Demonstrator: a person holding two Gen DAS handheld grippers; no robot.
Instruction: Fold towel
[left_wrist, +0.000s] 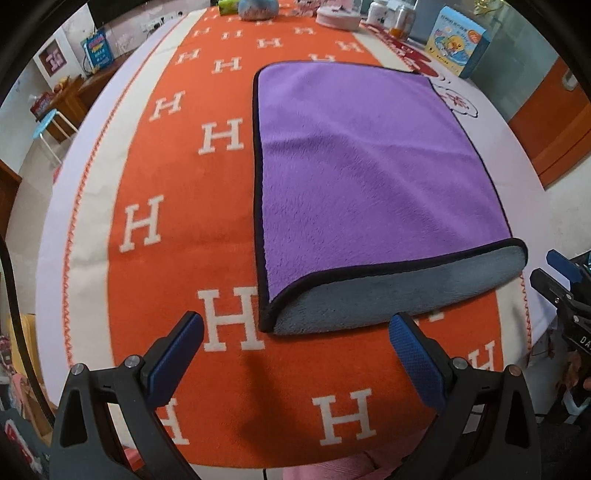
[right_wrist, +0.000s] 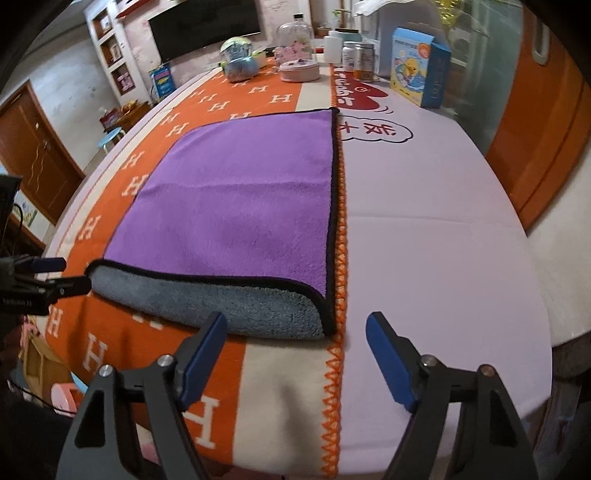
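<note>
A purple towel (left_wrist: 369, 166) with a black hem lies on the orange H-patterned blanket (left_wrist: 177, 206), folded over once so its grey underside (left_wrist: 388, 295) shows along the near edge. My left gripper (left_wrist: 295, 332) is open and empty, just short of the towel's near left corner. In the right wrist view the towel (right_wrist: 240, 206) lies ahead, its grey fold (right_wrist: 229, 302) nearest. My right gripper (right_wrist: 295, 332) is open and empty, just short of the near right corner. Each gripper shows at the edge of the other's view, the right one (left_wrist: 561, 277) and the left one (right_wrist: 55, 280).
At the table's far end stand a blue and yellow box (right_wrist: 421, 74), jars (right_wrist: 364, 61), a pink round tin (right_wrist: 299, 70) and a blue toy (right_wrist: 240, 62). A pale lilac cloth (right_wrist: 443, 240) covers the table to the right. A stool (left_wrist: 48, 125) stands left.
</note>
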